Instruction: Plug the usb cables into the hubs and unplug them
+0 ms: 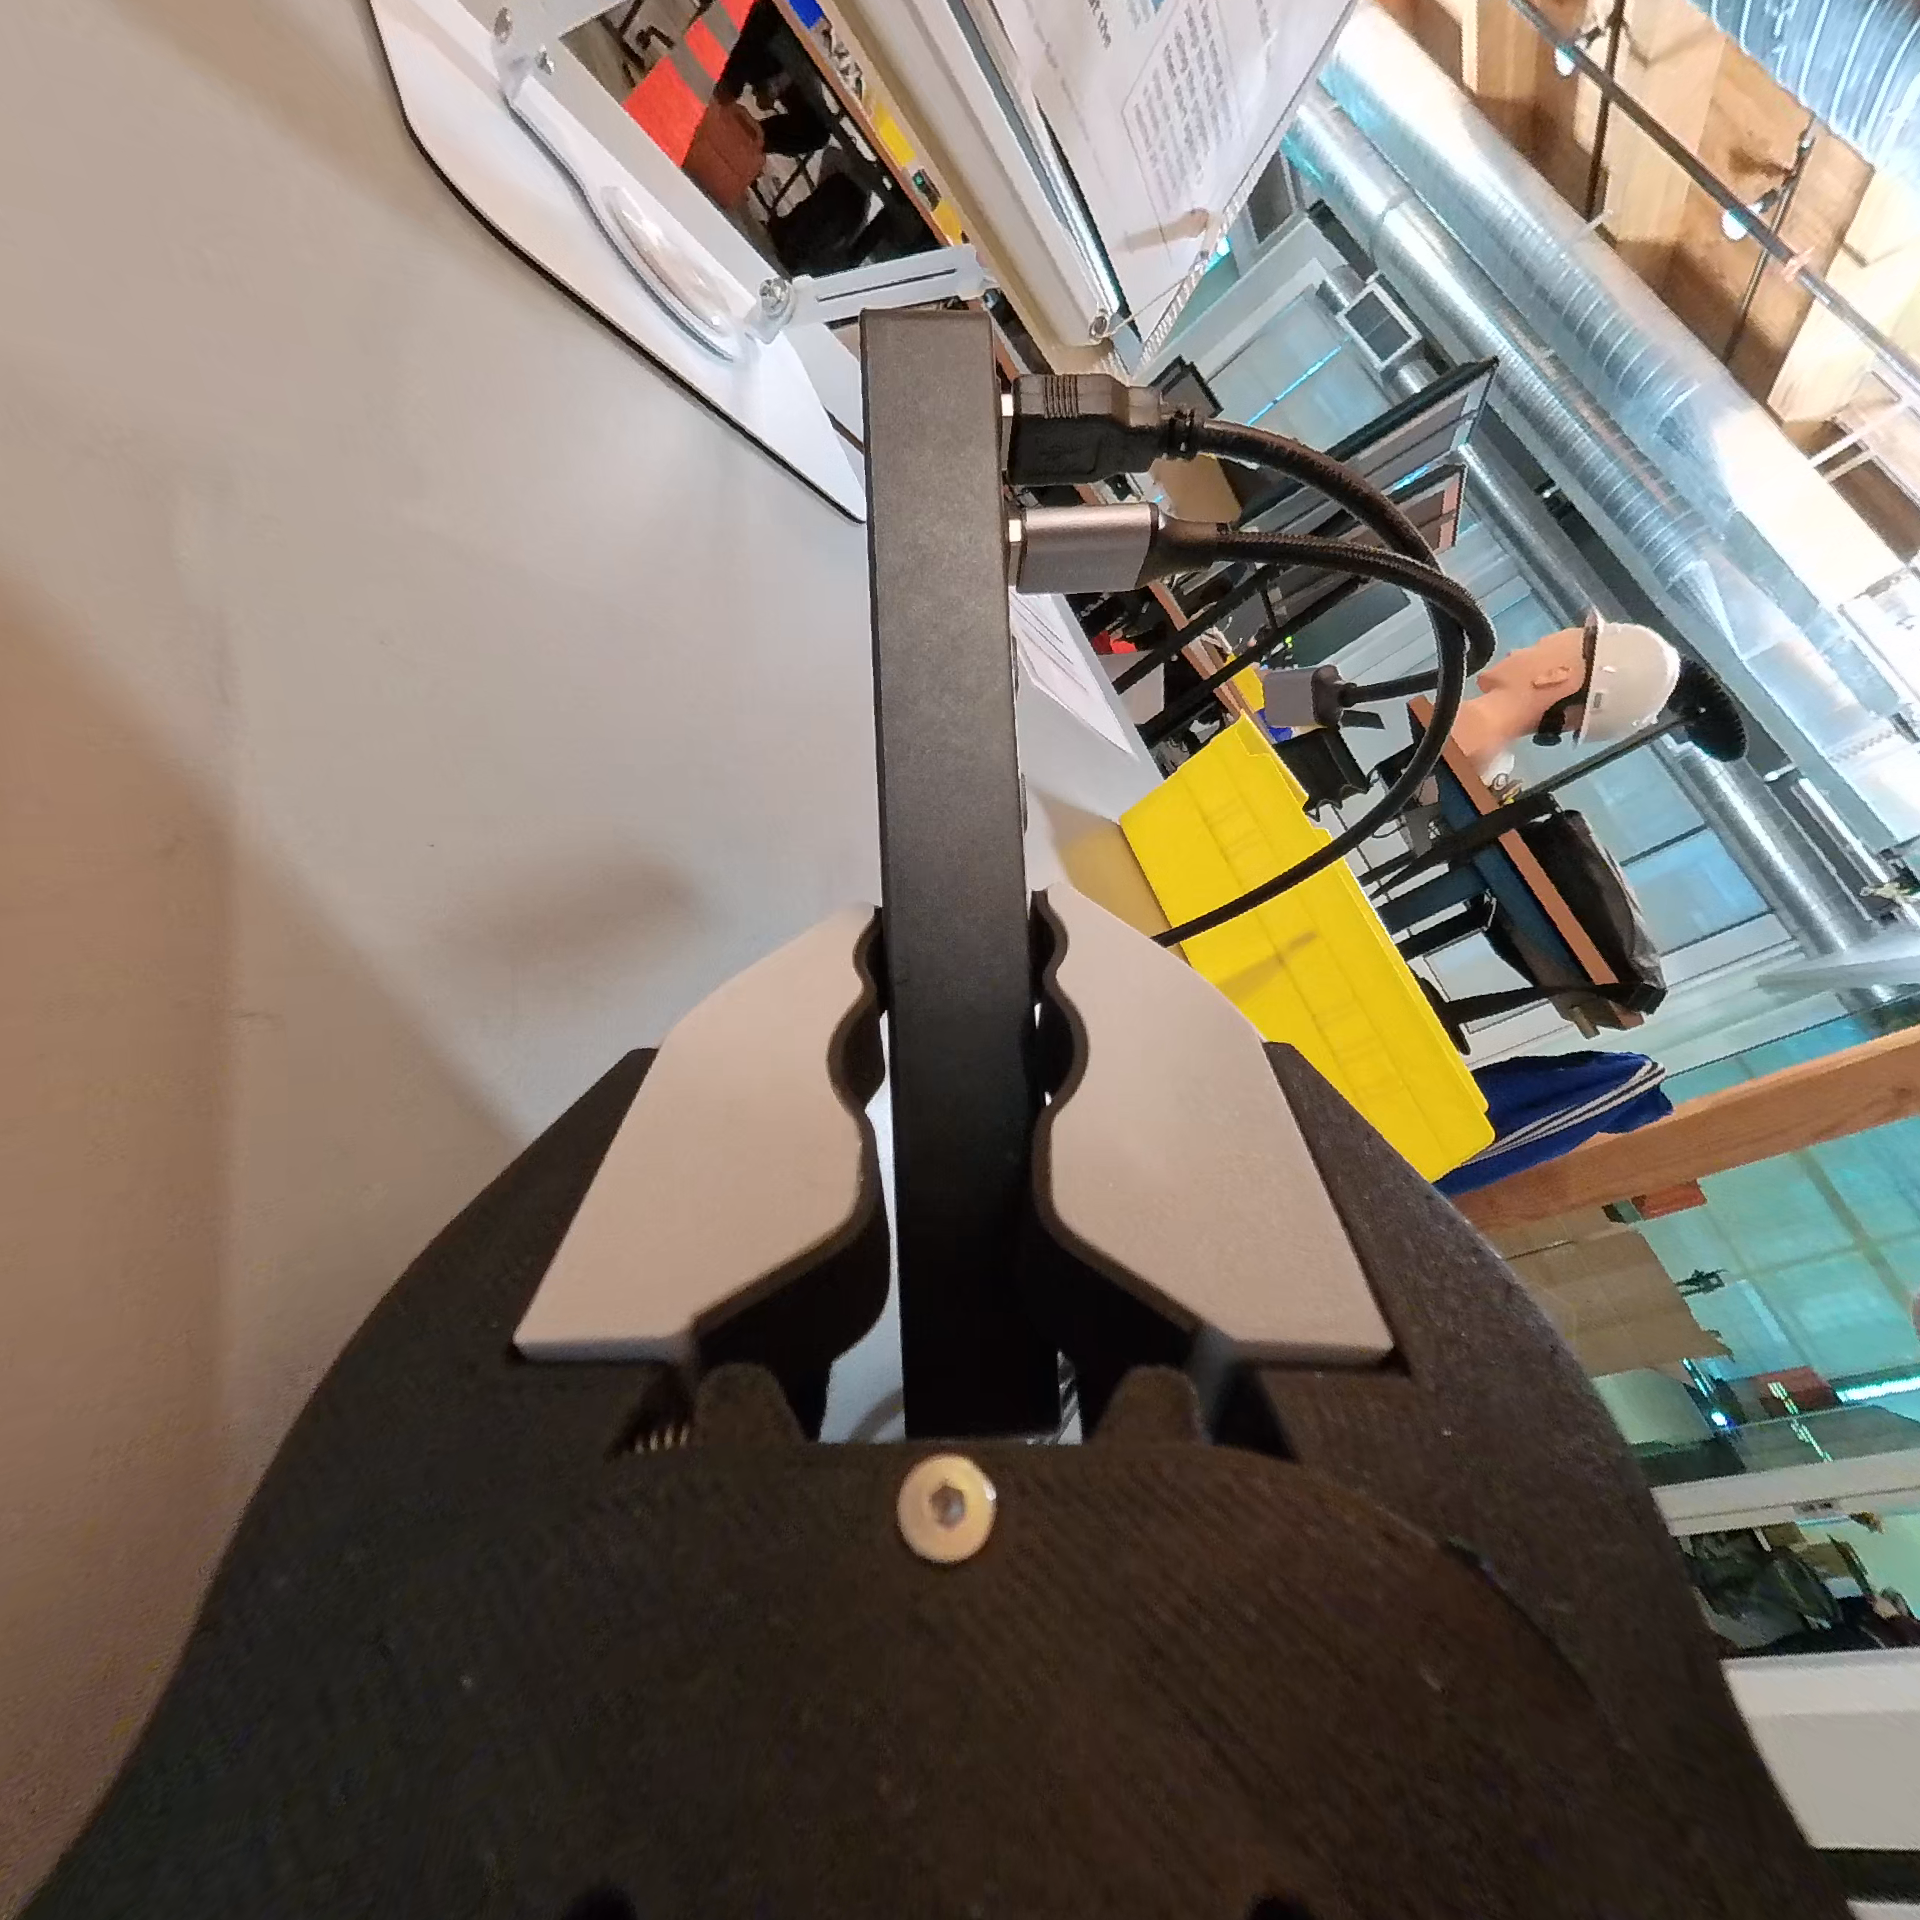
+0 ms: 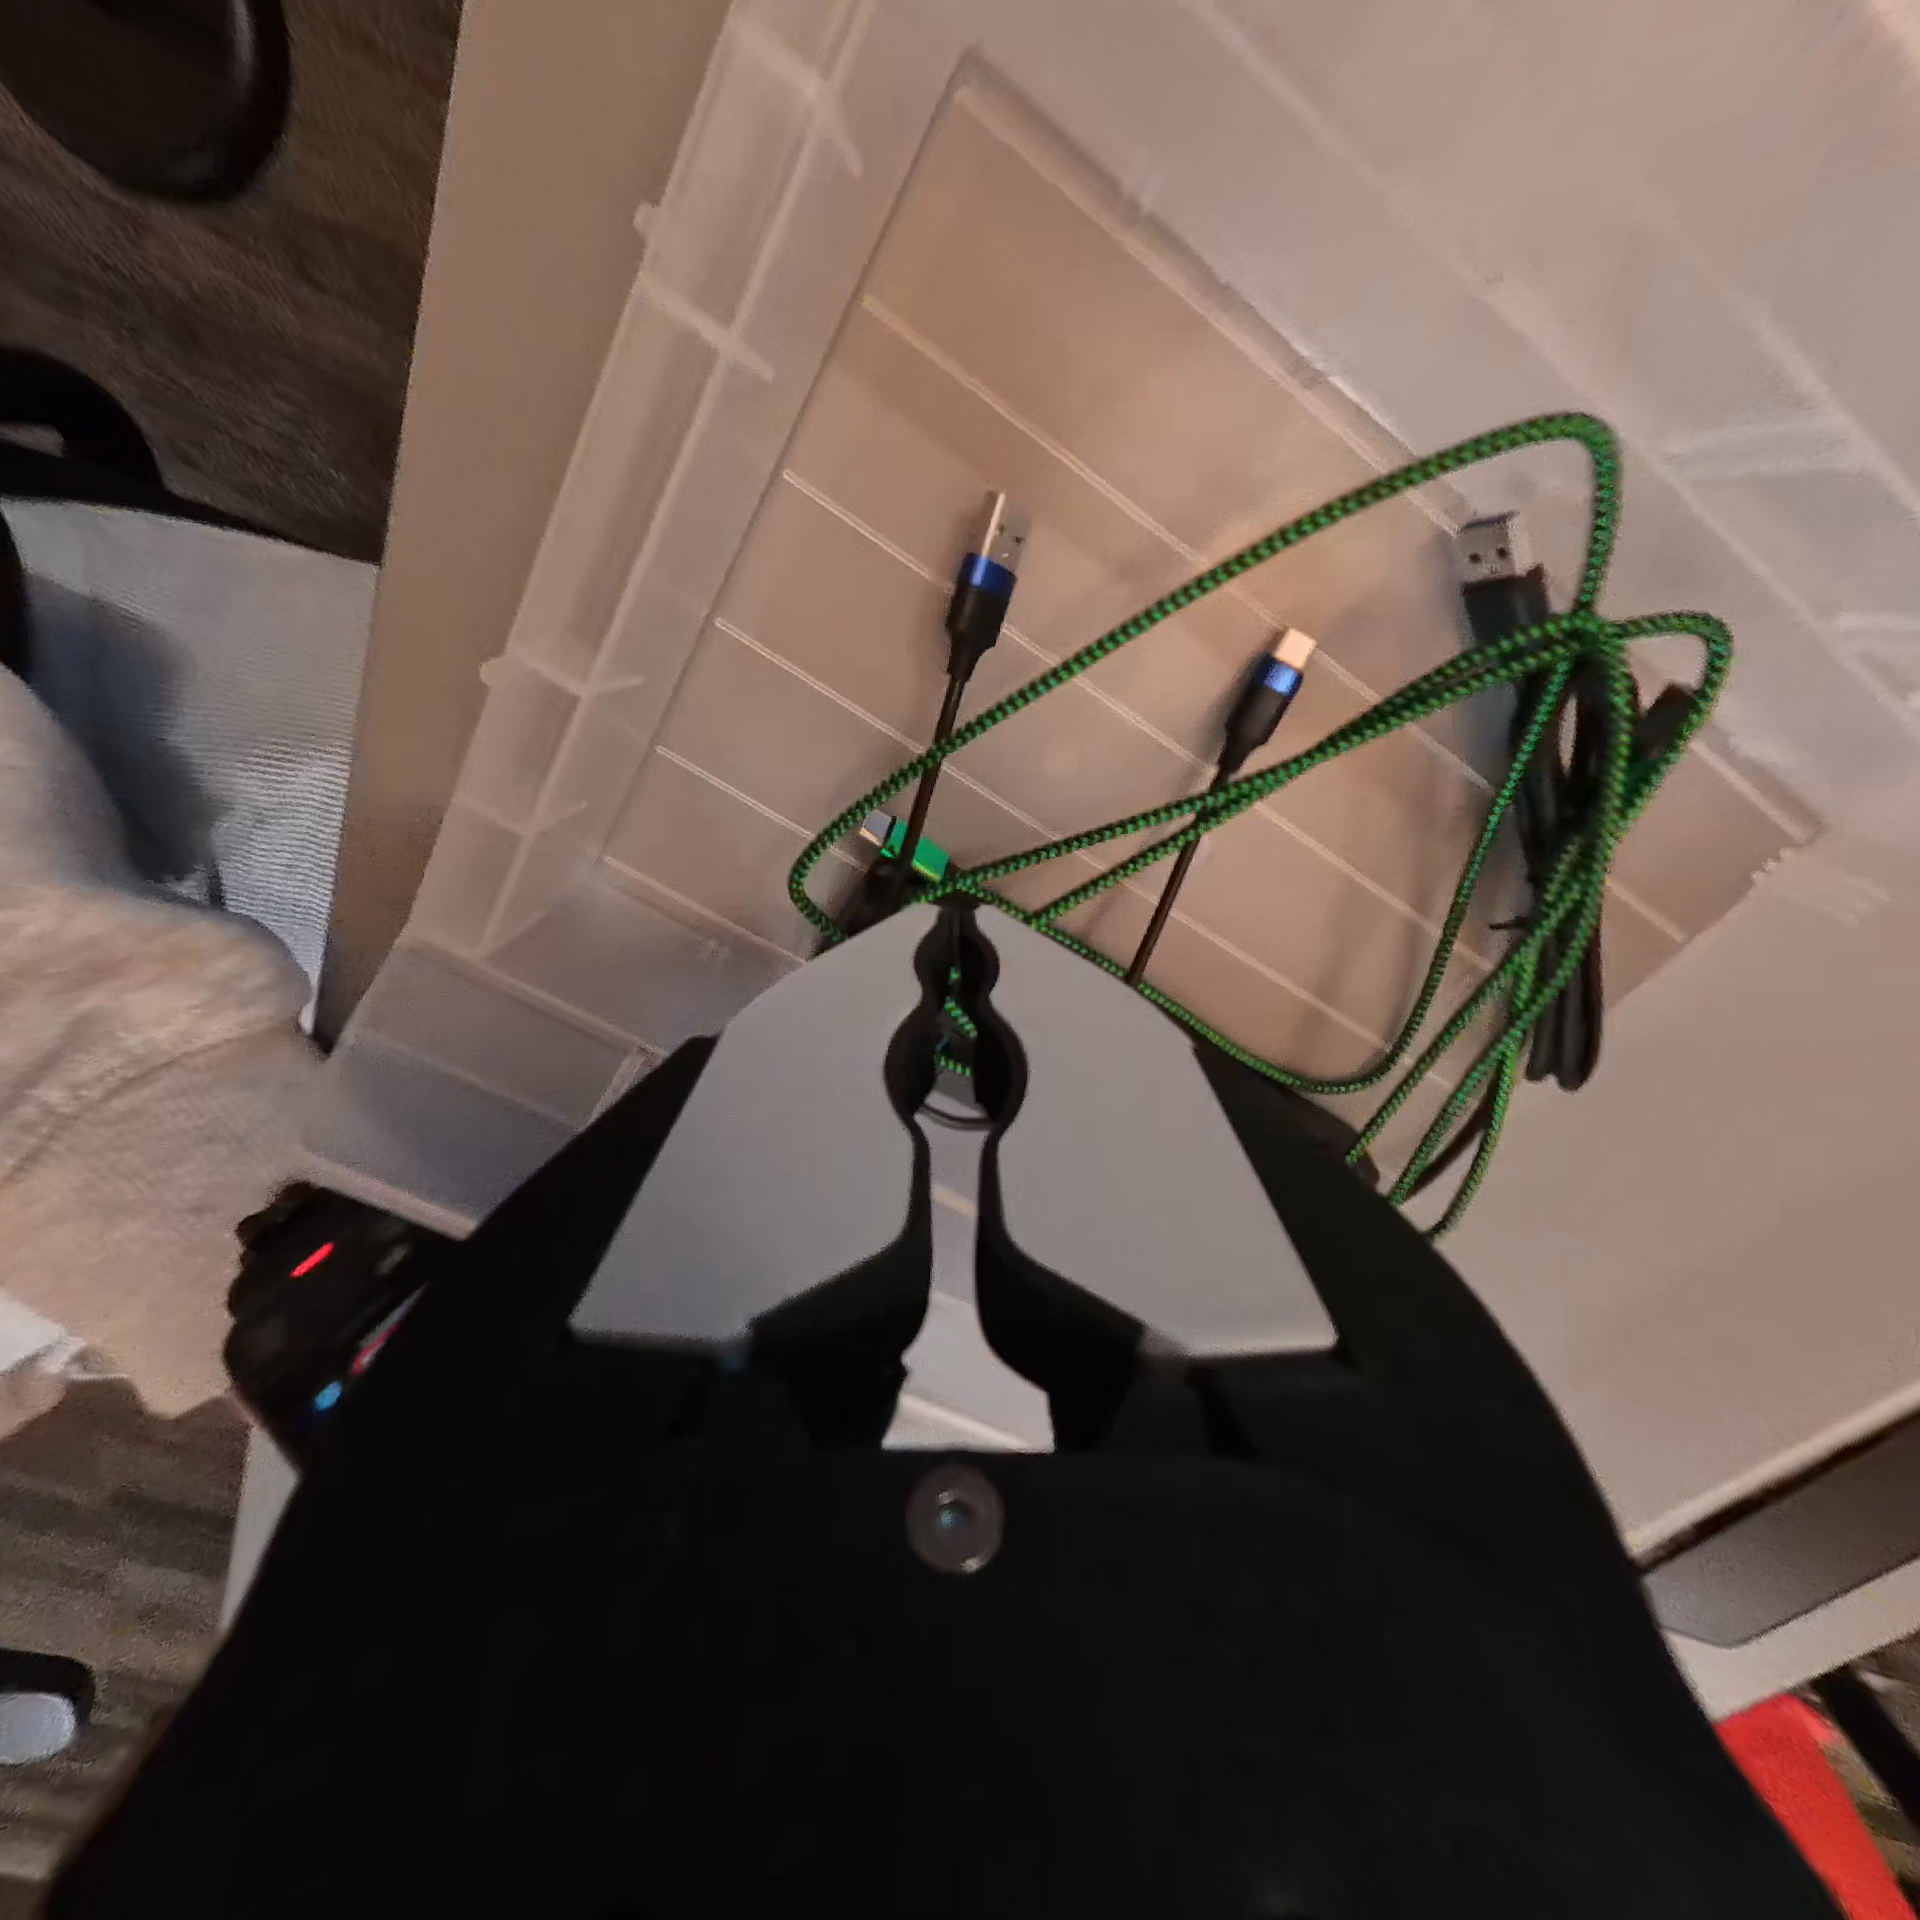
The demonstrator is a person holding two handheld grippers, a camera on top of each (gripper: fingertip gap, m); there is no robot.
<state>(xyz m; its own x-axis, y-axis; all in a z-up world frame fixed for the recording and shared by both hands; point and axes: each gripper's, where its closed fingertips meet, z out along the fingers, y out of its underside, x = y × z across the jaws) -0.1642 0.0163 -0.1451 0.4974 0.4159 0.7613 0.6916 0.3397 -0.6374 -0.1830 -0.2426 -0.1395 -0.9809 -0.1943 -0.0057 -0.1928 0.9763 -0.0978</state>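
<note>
left tongs [image 1: 956, 997] clamp a black hub [image 1: 940, 727] with two plugs in; right tongs [image 2: 954, 935] pinch a green cable [image 2: 1247, 790] over a clear tray [image 2: 727, 436].

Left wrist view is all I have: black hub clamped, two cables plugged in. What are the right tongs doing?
Observer: The right tongs are shut on a green braided cable, just behind its green plug.
Operator: Where is that?
Observer: Over a clear plastic tray on the pale table.
Operator: Anything else in the tray?
Observer: Two blue-collared plugs on thin black leads, and a black cable at the right, tangled with the green one.
</note>
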